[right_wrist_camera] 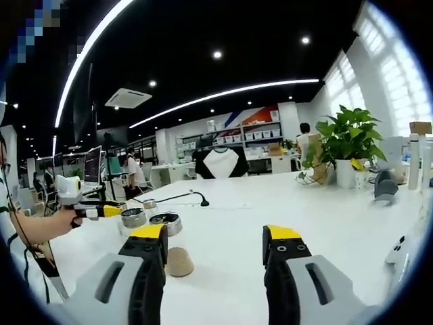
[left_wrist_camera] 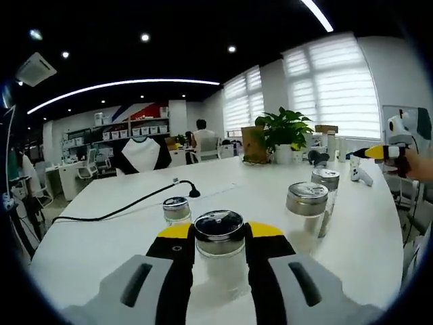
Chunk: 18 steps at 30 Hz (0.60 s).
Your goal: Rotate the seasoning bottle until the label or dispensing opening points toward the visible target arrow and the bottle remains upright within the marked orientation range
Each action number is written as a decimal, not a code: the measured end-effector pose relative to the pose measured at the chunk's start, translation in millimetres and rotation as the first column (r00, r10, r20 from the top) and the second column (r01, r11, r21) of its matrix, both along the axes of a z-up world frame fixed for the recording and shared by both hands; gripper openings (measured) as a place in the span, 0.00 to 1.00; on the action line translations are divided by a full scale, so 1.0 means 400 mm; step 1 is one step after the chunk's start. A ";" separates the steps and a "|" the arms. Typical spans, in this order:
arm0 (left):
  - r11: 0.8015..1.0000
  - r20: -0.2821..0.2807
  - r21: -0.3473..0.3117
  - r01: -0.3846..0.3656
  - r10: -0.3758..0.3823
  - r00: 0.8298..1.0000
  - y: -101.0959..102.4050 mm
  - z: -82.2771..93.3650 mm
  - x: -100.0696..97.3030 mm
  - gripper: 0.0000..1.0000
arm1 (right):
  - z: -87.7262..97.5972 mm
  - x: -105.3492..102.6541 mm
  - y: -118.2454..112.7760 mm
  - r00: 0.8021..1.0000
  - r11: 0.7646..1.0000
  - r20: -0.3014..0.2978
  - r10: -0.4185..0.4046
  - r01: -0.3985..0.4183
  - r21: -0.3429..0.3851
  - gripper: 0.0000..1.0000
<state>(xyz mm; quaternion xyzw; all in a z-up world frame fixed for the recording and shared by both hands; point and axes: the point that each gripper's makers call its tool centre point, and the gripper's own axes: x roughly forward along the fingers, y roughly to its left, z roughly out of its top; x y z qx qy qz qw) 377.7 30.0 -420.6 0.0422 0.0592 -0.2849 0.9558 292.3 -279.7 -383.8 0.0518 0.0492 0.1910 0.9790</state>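
Standing upright on the white table (left_wrist_camera: pixel 101 237), a clear bottle (left_wrist_camera: pixel 219 247) with a steel cap was seen in the left gripper view, held between the fingers (left_wrist_camera: pixel 177 261) of the left gripper (left_wrist_camera: pixel 218 254). The fingers appeared clamped on its body, both pads set against the glass. Three more capped bottles were seen past it: a short jar (left_wrist_camera: pixel 176 208) just behind and to the left, a second bottle (left_wrist_camera: pixel 307 206) to the right, and a third (left_wrist_camera: pixel 326 183) behind that one. A black cable (left_wrist_camera: pixel 128 206) was laid across the table, and a plant (left_wrist_camera: pixel 284 132) was seen at the far end. The right gripper (left_wrist_camera: pixel 379 152) was seen at the right edge, well away from the bottles.

In the right gripper view, the right fingers (right_wrist_camera: pixel 150 261) were held wide apart with nothing between them, above bare table. A cork disc (right_wrist_camera: pixel 179 263) was seen just beside the left finger. The left gripper (right_wrist_camera: pixel 101 210) was seen at the left, held in a hand (right_wrist_camera: pixel 57 222) at the group of bottles.

No target arrow or range mark could be made out in either view, and no label or opening direction could be read. The grasp was judged done; the turning and the check of upright stance were judged left to do.
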 end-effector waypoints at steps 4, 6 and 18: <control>1.000 -0.010 -0.020 -0.022 0.022 1.000 0.027 -0.005 -0.015 0.30 | 0.001 0.001 0.001 1.000 1.000 0.002 0.002 -0.002 0.000 0.56; 0.999 -0.010 -0.028 -0.029 0.029 1.000 0.037 -0.005 -0.022 0.30 | 0.000 0.001 0.000 1.000 1.000 0.001 0.002 -0.002 0.001 0.56; 1.000 -0.020 -0.015 -0.016 0.016 1.000 0.023 -0.030 -0.042 0.30 | -0.006 0.003 0.017 1.000 1.000 -0.003 0.018 -0.018 -0.013 0.56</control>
